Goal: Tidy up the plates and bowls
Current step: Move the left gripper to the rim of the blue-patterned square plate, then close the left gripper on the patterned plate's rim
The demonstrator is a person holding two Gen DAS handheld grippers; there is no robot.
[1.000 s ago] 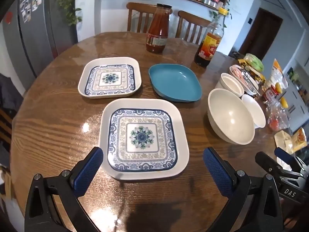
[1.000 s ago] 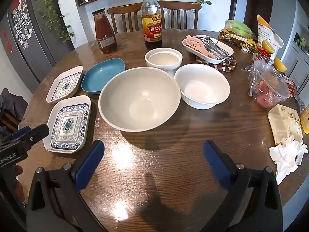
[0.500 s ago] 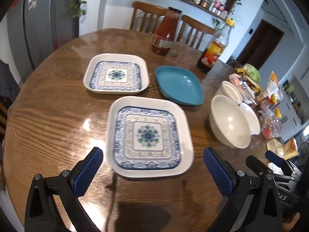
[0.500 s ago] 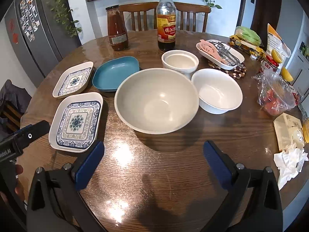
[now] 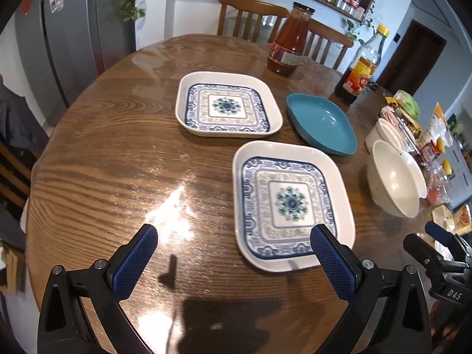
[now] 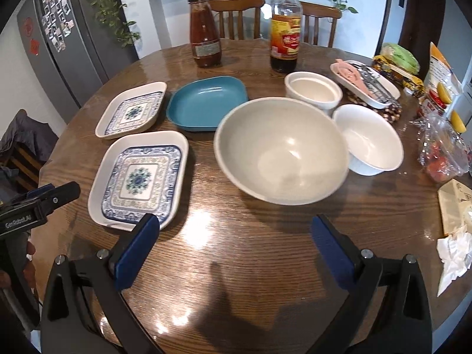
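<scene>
My left gripper [image 5: 233,253] fingers spread over bare tabletop [image 5: 118,162] beside near patterned plate [image 5: 290,203]; right gripper [image 6: 233,236] fingers spread, facing large bowl [image 6: 281,150].

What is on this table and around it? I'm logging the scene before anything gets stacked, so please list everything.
Patterned square plates: 2, white and blue, table's left; near, far.
Teal dish: 1, behind them.
Bowls: 3, whitish; large, medium, small.
Sauce jar: 1, red, far edge.
Dark bottle: 1, beside it.
Utensil tray: 1, white, right.
Food packets: several, right edge.
Left gripper: open.
Right gripper: open.
</scene>
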